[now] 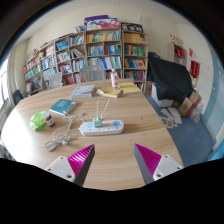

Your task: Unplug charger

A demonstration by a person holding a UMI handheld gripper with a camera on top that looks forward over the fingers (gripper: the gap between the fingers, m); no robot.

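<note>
A white power strip [103,127] lies on the round wooden table [120,150], beyond my fingers. A white charger [98,121] stands plugged into the strip near its left end, and a white cable [62,137] trails from it to the left across the table. My gripper [112,160] is open and empty. Its two magenta pads [80,158] stand wide apart, short of the strip.
A green object [40,120] sits at the table's left. A teal book [63,106], a stack of books [84,92] and a yellow folder [127,89] lie farther back. Bookshelves [90,55] line the far wall. A dark chair [170,80] stands at the right.
</note>
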